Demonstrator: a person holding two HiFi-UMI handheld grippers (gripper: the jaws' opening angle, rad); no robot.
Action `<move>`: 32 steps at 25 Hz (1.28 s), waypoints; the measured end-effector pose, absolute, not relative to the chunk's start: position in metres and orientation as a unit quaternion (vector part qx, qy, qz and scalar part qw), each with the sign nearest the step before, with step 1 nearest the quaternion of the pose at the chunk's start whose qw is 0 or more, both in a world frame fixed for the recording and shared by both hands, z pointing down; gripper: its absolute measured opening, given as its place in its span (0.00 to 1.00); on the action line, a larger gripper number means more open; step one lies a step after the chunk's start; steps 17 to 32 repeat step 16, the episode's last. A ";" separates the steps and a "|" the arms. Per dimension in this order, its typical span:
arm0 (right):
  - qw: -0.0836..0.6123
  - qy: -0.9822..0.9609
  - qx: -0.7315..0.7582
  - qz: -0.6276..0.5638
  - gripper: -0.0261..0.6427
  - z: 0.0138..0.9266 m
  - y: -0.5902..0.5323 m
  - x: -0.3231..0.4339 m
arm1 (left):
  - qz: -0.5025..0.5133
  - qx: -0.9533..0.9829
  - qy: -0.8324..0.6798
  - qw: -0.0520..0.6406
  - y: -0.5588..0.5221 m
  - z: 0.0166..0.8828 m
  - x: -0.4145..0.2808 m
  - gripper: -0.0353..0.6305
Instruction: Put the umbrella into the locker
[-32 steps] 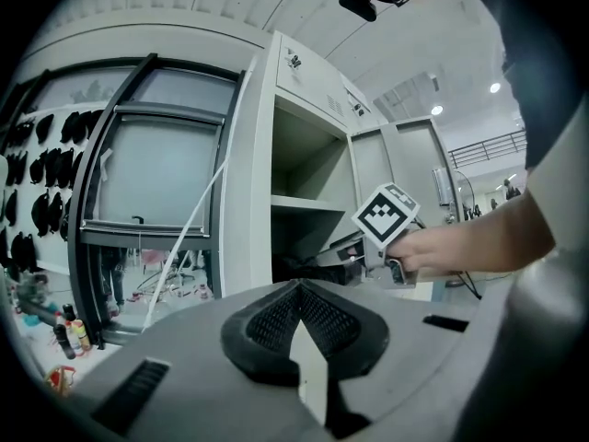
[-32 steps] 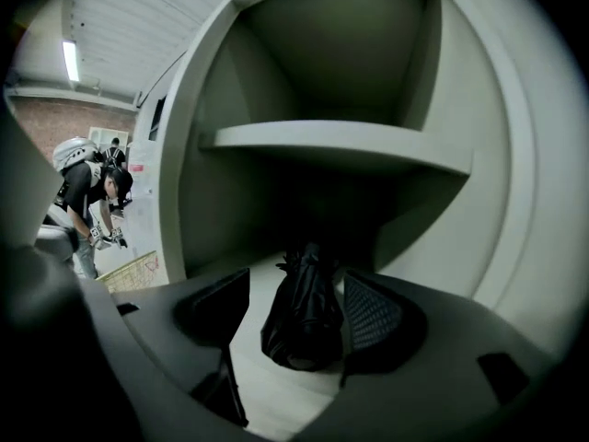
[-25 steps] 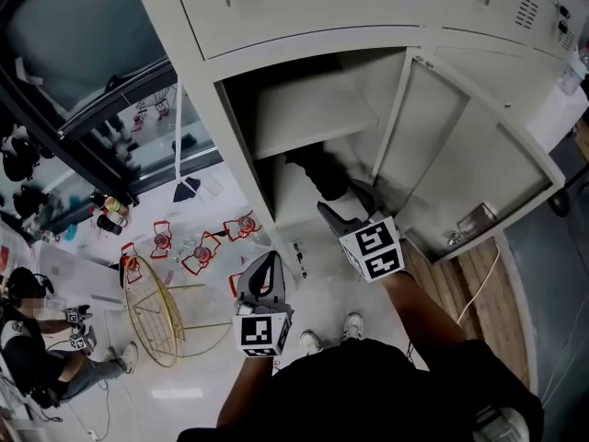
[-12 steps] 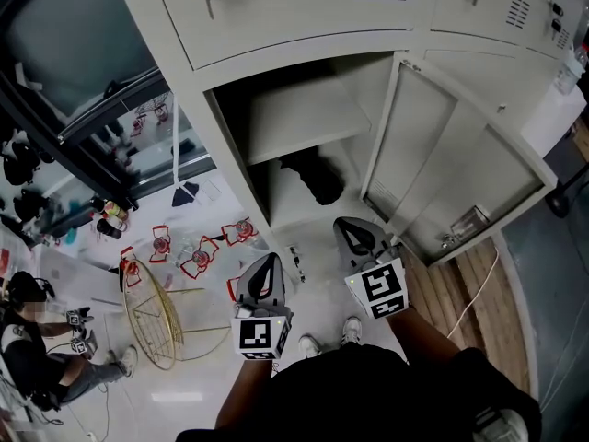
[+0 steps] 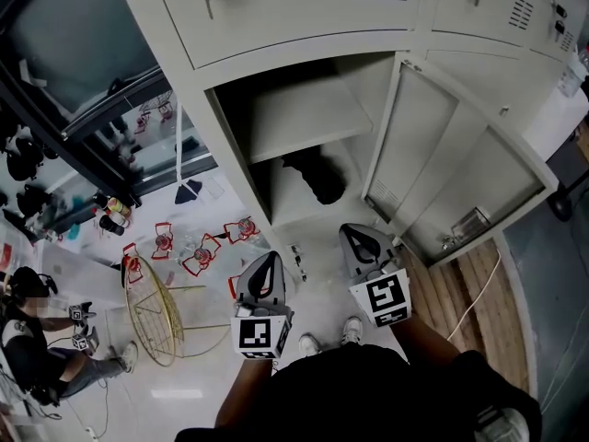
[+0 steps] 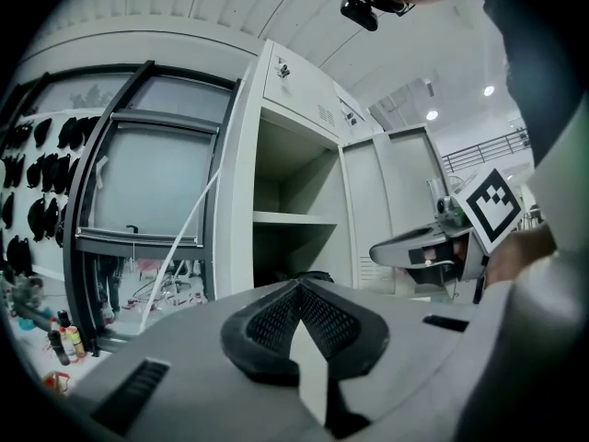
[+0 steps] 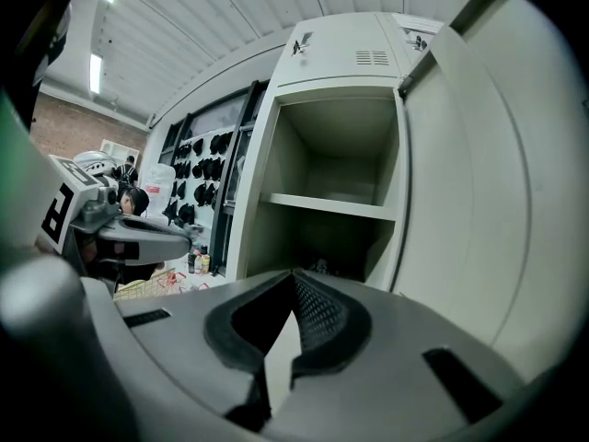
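Pale glossy floor (image 5: 322, 279). Cream steel locker (image 5: 294, 58), door (image 5: 460, 168) swung open. Black umbrella (image 5: 320, 178) lies in the lower compartment, under the shelf. Right gripper (image 5: 357, 236) has backed out of the locker since a second ago (jaws just clenched, nothing between). Left gripper (image 5: 267, 261) jaws clenched, empty. Door sticker (image 6: 378, 272) unreadable.
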State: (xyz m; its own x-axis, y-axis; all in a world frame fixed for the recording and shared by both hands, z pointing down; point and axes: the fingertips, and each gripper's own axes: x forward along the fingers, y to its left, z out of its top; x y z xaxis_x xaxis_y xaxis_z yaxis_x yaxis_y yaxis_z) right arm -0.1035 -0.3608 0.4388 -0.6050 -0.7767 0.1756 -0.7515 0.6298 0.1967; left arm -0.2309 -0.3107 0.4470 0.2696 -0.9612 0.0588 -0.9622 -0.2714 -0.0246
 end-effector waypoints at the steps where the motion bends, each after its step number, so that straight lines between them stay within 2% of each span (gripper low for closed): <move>1: 0.127 -0.894 0.426 -0.055 0.03 0.439 -0.360 -0.104 | 0.029 0.797 -0.603 0.010 -0.310 0.446 -0.230 0.05; 32: 0.133 -0.891 0.431 -0.057 0.04 0.438 -0.353 -0.108 | 0.028 0.799 -0.601 0.015 -0.306 0.442 -0.227 0.05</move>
